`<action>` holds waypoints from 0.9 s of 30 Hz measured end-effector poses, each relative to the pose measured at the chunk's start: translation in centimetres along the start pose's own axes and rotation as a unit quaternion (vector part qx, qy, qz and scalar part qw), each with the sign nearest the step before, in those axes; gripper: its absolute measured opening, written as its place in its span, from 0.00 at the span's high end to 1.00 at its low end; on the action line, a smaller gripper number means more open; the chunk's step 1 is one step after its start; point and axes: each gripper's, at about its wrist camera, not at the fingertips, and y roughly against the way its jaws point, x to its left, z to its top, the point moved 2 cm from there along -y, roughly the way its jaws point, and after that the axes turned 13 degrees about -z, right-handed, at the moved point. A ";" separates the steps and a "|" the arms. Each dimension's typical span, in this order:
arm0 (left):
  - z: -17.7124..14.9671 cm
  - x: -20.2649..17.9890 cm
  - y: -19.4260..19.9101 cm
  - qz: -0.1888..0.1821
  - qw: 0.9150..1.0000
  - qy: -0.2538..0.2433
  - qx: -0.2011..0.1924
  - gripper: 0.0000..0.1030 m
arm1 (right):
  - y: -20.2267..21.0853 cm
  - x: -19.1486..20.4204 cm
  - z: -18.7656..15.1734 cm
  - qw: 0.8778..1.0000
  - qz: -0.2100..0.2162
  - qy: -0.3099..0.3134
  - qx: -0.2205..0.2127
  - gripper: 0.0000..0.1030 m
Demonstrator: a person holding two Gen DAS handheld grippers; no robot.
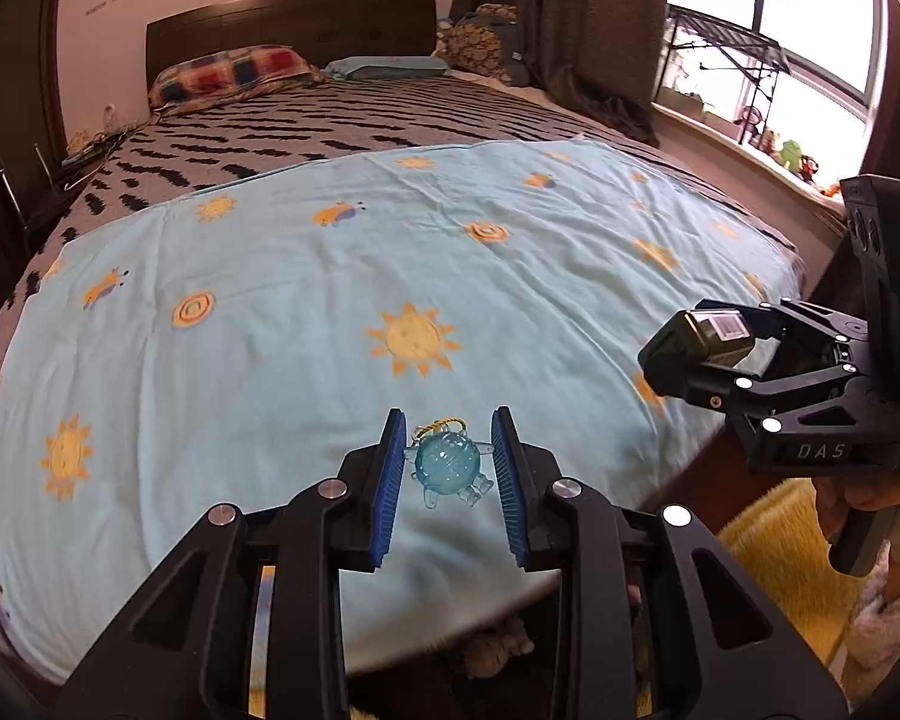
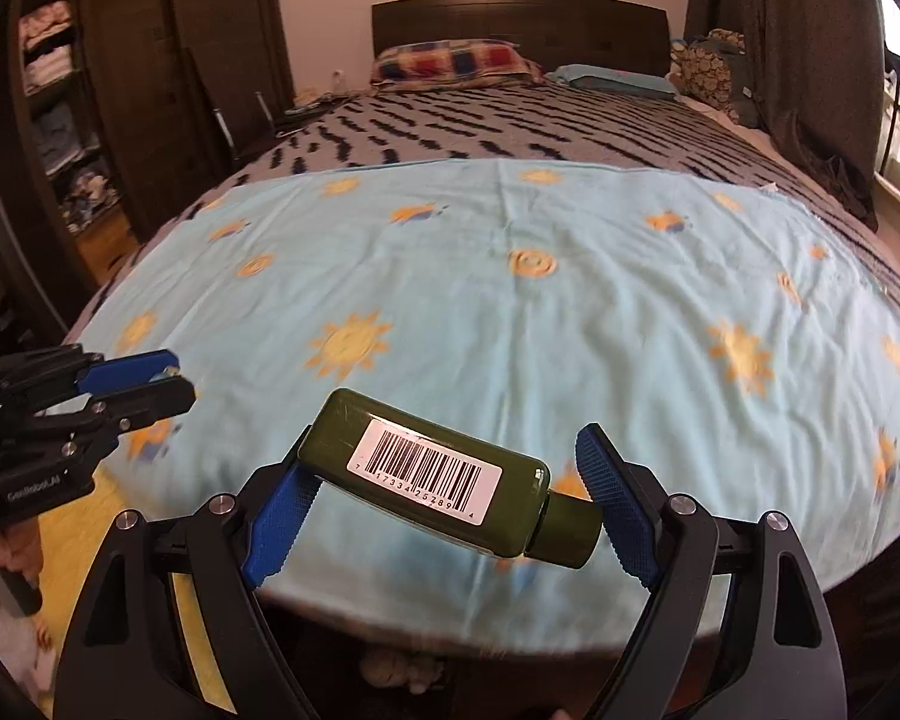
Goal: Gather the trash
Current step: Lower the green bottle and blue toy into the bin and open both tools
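Observation:
My left gripper is shut on a small see-through blue toy figure with a yellow cord. It hangs above the near edge of the bed. My right gripper is shut on a dark green bottle with a white barcode label. The bottle lies lengthwise between the blue pads, base to the left and cap to the right. In the left wrist view the right gripper shows at the right with the bottle in it. In the right wrist view the left gripper shows at the left edge.
A light blue sheet with sun prints covers the near half of the bed, over a grey striped blanket. Pillows and a dark headboard lie beyond. A window rack stands right, wardrobe shelves left, and a yellow rug lies below.

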 end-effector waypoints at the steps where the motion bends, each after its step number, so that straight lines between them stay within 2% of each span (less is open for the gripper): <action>1: -0.8 -0.5 0.4 -0.002 1.000 -0.003 0.001 0.73 | 0.5 0.2 -1.2 1.000 0.005 -0.002 0.001 0.18; 6: -5.2 -1.9 1.1 -0.015 1.000 0.000 0.023 0.73 | 1.6 1.0 -5.5 1.000 0.001 0.001 0.012 0.18; 13: -10.4 -1.9 -0.4 -0.037 0.996 0.043 0.069 0.73 | 0.7 1.9 -10.3 0.998 0.025 -0.016 0.063 0.18; 20: -14.9 -1.9 -3.7 -0.049 0.988 0.067 0.131 0.73 | -1.5 3.0 -13.7 0.993 0.021 -0.020 0.111 0.18; 27: -17.8 -1.2 -7.3 -0.056 0.978 0.094 0.180 0.73 | -4.9 4.1 -16.2 0.987 0.015 -0.019 0.157 0.18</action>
